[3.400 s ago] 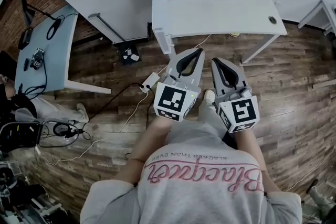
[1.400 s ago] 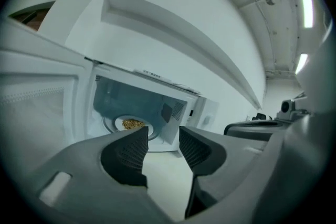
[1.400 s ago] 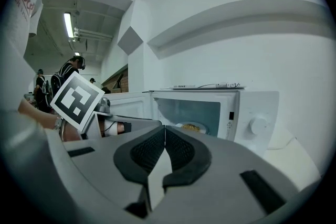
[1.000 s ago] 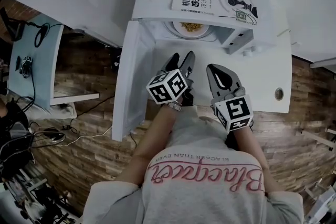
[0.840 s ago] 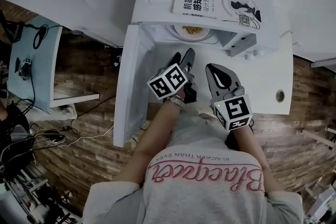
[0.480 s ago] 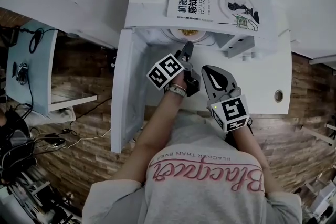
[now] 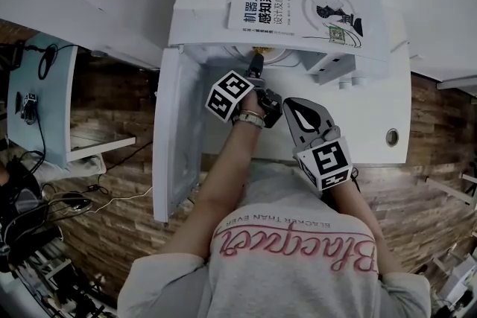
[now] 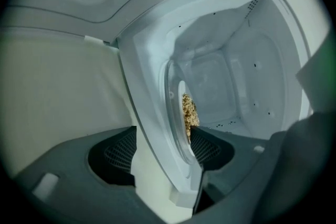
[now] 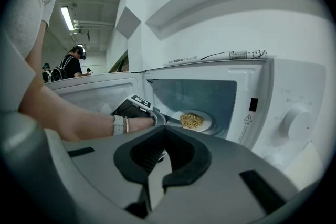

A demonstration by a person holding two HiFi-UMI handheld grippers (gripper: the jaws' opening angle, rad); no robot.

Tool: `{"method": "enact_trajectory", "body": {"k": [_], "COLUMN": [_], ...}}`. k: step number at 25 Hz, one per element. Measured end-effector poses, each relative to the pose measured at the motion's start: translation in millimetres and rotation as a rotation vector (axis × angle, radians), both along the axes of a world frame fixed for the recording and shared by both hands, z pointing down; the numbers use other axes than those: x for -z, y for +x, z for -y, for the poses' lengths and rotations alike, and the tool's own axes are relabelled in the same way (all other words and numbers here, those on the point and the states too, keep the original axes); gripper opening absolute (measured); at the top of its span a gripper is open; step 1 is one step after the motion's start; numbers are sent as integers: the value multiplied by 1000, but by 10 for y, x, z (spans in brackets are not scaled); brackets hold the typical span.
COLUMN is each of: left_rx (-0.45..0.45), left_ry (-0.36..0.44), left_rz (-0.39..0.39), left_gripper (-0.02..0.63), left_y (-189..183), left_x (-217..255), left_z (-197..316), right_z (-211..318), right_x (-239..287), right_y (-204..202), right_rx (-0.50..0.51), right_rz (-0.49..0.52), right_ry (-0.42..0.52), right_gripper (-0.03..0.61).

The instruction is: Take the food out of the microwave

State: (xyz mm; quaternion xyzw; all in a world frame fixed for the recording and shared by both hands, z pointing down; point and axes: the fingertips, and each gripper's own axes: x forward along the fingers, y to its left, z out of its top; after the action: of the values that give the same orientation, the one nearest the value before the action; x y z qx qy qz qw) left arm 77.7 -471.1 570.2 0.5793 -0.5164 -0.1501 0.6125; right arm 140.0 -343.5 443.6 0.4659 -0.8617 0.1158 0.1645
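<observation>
**A:** Wood-plank floor (image 7: 440, 182) lies below the white table (image 7: 373, 123) bearing the white microwave oven (image 7: 201, 4). Where do we find the food?

**B:** We see yellow crumbly food (image 9: 192, 120) on a round white plate (image 9: 206, 124) inside the microwave's cavity. Our left gripper (image 7: 256, 63) reaches into that cavity, its jaws opening, the plate's rim between them.

**A:** And our right gripper (image 7: 288, 102)?

**B:** Just outside the microwave's mouth, jaws clenched on nothing. We see the white door (image 7: 170, 138) open at the microwave's left and a printed book (image 7: 305, 0) on its top.
</observation>
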Motion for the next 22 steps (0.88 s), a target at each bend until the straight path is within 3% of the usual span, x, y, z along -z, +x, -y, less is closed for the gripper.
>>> {"method": "enact_trajectory", "body": {"k": [6, 10, 17, 22], "left_rx": [-5, 53, 63, 73], "left_ry": [7, 4, -5, 69], "left_rz": [15, -20, -80, -137], "left_gripper": [305, 304, 297, 154], "left_y": [23, -73, -98, -55], "left_x": [1, -25, -15, 117], "left_z": [43, -15, -205, -221], "right_z": [0, -32, -116, -162], "right_x": [0, -19, 44, 70], "right_y": [26, 37, 66, 146], "right_rx": [10, 26, 49, 48], "right_rz": [-10, -15, -23, -27], "right_ry": [-5, -9, 6, 12], "right_gripper": [11, 11, 11, 11]}}
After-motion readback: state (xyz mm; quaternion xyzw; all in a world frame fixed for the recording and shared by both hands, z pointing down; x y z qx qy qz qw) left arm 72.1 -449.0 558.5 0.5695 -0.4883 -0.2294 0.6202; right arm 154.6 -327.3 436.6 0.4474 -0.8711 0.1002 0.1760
